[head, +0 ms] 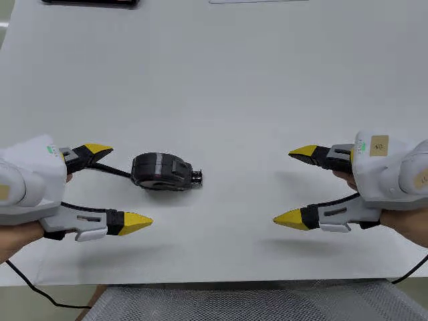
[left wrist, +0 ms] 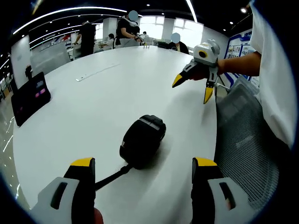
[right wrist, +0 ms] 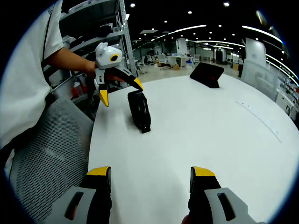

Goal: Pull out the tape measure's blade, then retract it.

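Head view shows the black, rounded plastic tape measure lying on the white bench near its front edge, left of centre, just ahead of the wide-spread, yellow-tipped jaws of the left gripper, touching neither, while the right gripper, equally spread and empty, faces it from well apart.

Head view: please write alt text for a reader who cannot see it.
A black tape measure, blade retracted, lies on a white table just ahead of the open left hand-held gripper. The open right hand-held gripper is farther off.
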